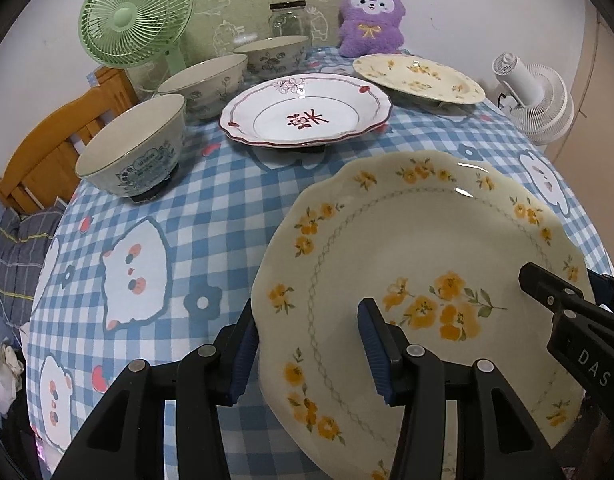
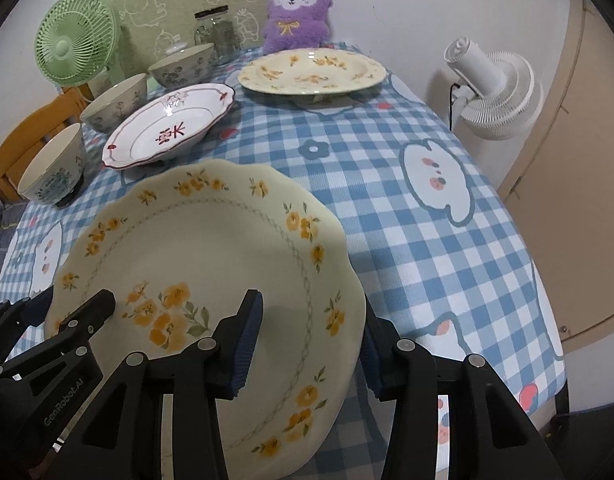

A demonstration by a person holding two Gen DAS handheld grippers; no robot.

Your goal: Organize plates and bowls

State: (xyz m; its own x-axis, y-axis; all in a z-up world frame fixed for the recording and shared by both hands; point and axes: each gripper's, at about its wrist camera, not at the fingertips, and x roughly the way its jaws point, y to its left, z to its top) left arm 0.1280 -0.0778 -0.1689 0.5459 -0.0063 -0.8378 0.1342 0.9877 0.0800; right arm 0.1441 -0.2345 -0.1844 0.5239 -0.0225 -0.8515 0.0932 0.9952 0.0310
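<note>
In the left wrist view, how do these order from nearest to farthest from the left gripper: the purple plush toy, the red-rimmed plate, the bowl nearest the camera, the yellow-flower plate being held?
From the left gripper:
1. Held yellow-flower plate, its rim between the fingers.
2. Nearest bowl, to the left.
3. Red-rimmed plate, centre of table.
4. Purple plush toy, at the back by the wall.

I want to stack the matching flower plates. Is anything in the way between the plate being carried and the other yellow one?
Nothing visible. Both grippers, left and right, grip the carried plate. Only bare tablecloth lies between it and the far yellow plate; the red plate sits off to the left.
</note>
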